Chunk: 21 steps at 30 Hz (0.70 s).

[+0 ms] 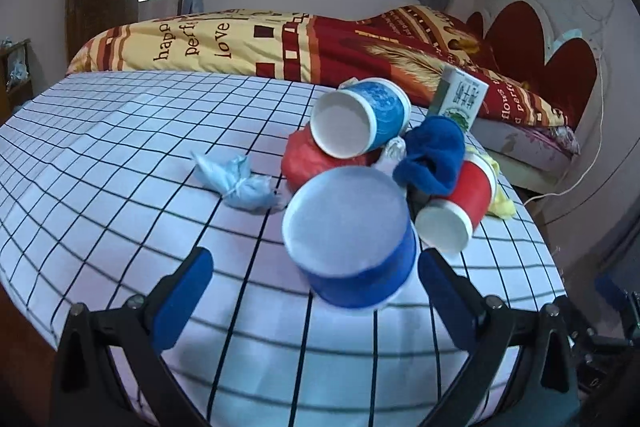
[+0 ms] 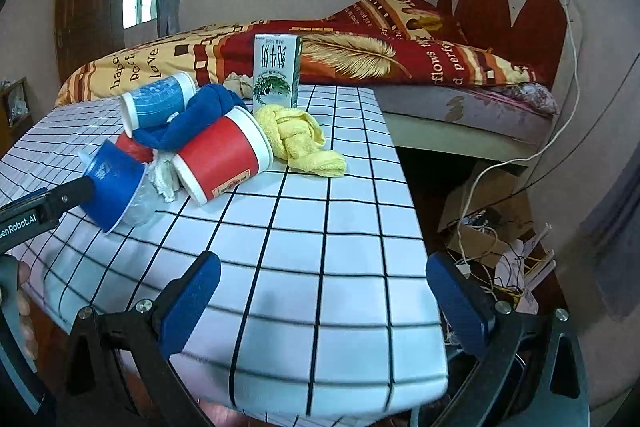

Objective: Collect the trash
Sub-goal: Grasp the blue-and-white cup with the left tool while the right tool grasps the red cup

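A pile of trash lies on the checked tablecloth [image 1: 120,155]. A blue paper cup [image 1: 348,247] sits tilted between my left gripper's [image 1: 312,291] open fingers, near the right finger; it also shows in the right wrist view [image 2: 112,183]. Behind it are a second blue cup [image 1: 360,117], a red cup [image 1: 460,211], a blue cloth [image 1: 434,155], a red bag [image 1: 308,157], a crumpled pale blue mask [image 1: 240,183] and a milk carton [image 1: 460,97]. My right gripper [image 2: 324,301] is open and empty over the table's near right part, apart from the red cup [image 2: 222,157] and carton [image 2: 277,71].
A yellow cloth [image 2: 300,139] lies beside the carton. A bed with a red and yellow quilt [image 2: 360,51] stands behind the table. Cardboard boxes and cables [image 2: 488,223] lie on the floor right of the table edge.
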Motion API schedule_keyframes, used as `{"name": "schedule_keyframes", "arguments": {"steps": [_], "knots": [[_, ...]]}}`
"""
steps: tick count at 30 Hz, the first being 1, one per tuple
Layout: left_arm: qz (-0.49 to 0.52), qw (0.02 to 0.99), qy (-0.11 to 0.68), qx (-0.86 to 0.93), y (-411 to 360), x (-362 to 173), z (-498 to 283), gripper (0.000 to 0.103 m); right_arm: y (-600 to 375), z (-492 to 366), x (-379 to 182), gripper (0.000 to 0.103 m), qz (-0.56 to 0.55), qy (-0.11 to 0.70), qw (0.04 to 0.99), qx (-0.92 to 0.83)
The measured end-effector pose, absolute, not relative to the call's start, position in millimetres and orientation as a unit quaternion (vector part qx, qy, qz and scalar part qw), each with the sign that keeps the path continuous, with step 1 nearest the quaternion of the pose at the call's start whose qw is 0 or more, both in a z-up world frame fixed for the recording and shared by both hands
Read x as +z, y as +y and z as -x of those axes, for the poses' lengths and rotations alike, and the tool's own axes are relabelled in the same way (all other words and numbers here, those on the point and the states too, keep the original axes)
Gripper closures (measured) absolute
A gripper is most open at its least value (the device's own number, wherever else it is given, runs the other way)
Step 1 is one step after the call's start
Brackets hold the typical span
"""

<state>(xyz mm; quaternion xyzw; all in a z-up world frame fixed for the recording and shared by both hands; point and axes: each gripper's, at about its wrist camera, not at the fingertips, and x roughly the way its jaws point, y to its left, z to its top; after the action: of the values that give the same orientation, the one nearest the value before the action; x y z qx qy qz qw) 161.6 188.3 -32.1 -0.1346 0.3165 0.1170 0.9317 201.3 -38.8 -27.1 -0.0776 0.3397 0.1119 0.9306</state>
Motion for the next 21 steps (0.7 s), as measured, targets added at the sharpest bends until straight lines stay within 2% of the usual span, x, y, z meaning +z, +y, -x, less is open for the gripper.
{"name": "schedule_keyframes", "arguments": {"steps": [6, 10, 21], "knots": [[0.139, 0.932, 0.319, 0.105, 187, -36, -182, 0.005, -28, -228, -33, 0.0, 0.072, 0.346, 0.928, 0.118], [0.132, 0.935, 0.314, 0.099, 188, -35, -187, 0.025, -21, -238, -35, 0.0, 0.072, 0.347, 0.927, 0.123], [0.084, 0.947, 0.288, 0.116, 189, -19, -171, 0.026, -2, -244, -33, 0.0, 0.068, 0.346, 0.925, 0.143]]}}
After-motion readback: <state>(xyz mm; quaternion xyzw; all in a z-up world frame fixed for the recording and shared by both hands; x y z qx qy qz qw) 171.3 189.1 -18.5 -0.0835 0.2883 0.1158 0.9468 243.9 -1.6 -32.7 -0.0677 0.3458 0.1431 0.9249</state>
